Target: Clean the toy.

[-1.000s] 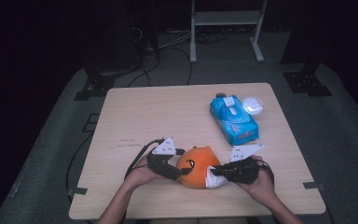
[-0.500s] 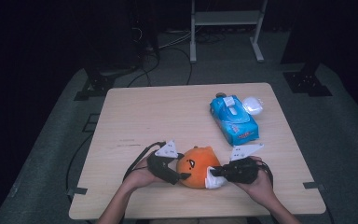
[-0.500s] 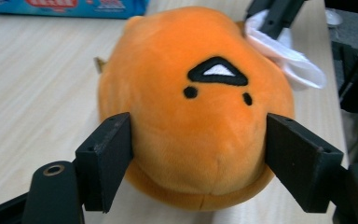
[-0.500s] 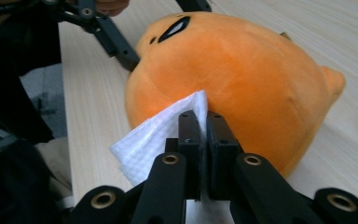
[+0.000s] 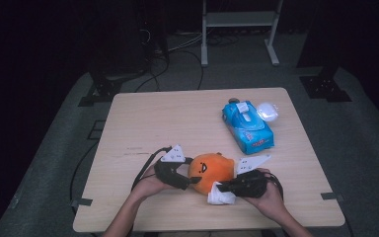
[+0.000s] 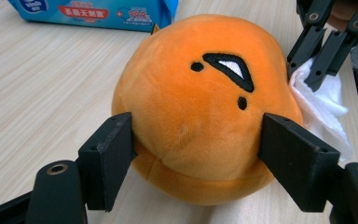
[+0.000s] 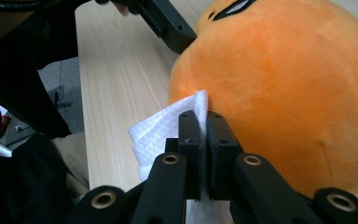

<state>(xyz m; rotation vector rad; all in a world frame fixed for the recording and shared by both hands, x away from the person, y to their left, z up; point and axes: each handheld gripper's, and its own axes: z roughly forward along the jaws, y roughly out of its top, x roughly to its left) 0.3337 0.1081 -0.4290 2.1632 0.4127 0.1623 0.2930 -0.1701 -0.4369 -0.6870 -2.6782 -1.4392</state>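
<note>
An orange round plush toy (image 5: 211,170) with a stitched face lies near the table's front edge. My left gripper (image 5: 195,174) reaches it from the left. Its jaws have just been closing with the plush (image 6: 200,93) between them, and both pads (image 6: 112,154) now press into its sides. My right gripper (image 7: 203,123) is shut on a white wipe (image 7: 161,130) and holds it against the plush (image 7: 284,84) on the right side. In the high view, the wipe (image 5: 218,195) sits under the right gripper (image 5: 227,186).
A blue pack of wet wipes (image 5: 249,127) lies at the back right of the wooden table (image 5: 177,118), with a small white rounded object (image 5: 267,111) beside it. Cables trail from both grippers. A metal stand is on the floor behind the table.
The left gripper's jaws have drawn a little closer onto the plush. Both hands stay about where they were, and the right gripper still holds the wipe.
</note>
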